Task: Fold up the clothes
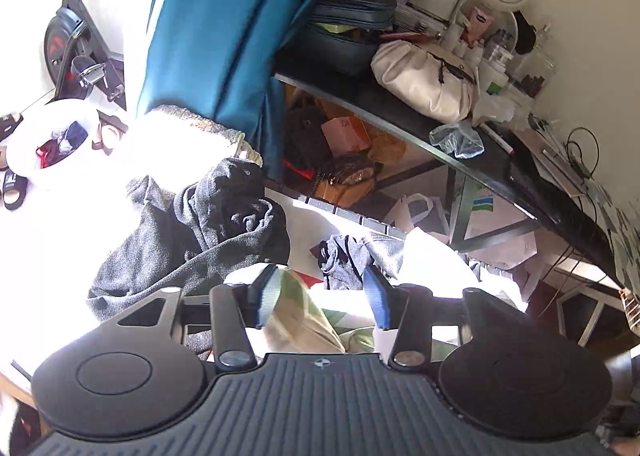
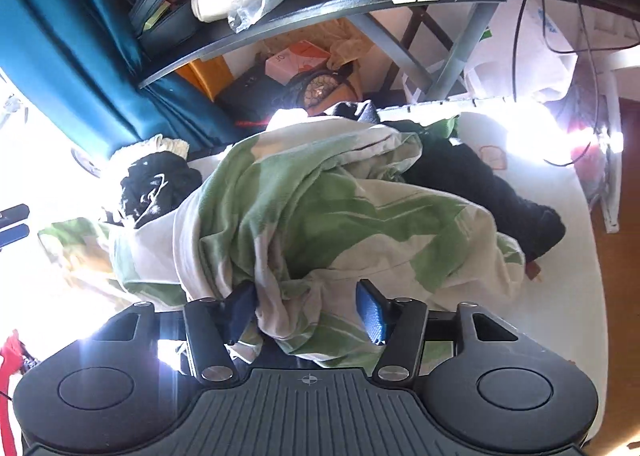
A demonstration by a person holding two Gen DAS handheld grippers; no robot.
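Green-and-white cloth (image 2: pixel 320 216) lies bunched on the bed (image 2: pixel 560 256), with dark clothes (image 2: pixel 480 176) at 2 o'clock, also unfolded. Both tongs, left (image 1: pixel 318 298) and right (image 2: pixel 306 310), gape wide around its folds. No neat pile shows.

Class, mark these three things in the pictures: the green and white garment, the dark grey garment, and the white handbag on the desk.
green and white garment (image 2: pixel 320 212), right wrist view, on its bunched middle.
dark grey garment (image 1: pixel 160 240), left wrist view, on its crumpled body.
white handbag (image 1: pixel 424 76), left wrist view, on its puffy side.
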